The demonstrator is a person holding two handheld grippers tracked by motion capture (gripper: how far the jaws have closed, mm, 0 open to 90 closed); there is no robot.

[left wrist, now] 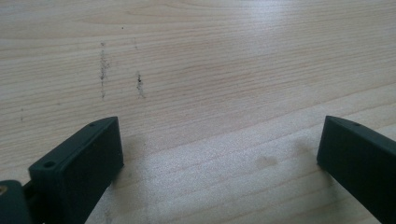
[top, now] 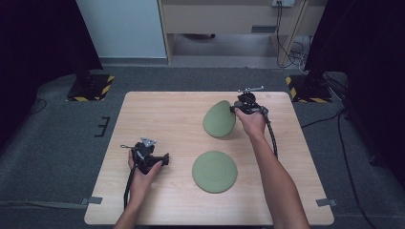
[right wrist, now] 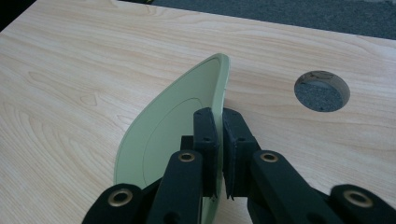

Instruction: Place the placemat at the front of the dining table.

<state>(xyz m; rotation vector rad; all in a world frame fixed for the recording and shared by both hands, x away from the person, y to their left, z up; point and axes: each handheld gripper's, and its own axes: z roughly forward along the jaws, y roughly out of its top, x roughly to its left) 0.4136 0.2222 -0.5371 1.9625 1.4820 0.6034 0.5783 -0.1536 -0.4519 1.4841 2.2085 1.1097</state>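
A light wooden table (top: 167, 119) with fine straight grain is seen in the middle of the high view. Two round, flat green plates with a matte surface are on it. One green plate (top: 215, 171) lies flat in the lower middle of the frame. The other plate (top: 219, 119) is tilted up on its edge, right of the centre, and is gripped at its rim by the right gripper (top: 240, 108); in the right gripper view its black jaws are pressed on the thin rim from both sides. The lower part of this plate is cut off there by the jaws. A round hole (right wrist: 322, 90) in the table is seen at the upper right of that view. The left gripper (top: 162, 160) is held at the lower left, with its jaws wide apart over bare wood with small dark marks (left wrist: 103, 70).
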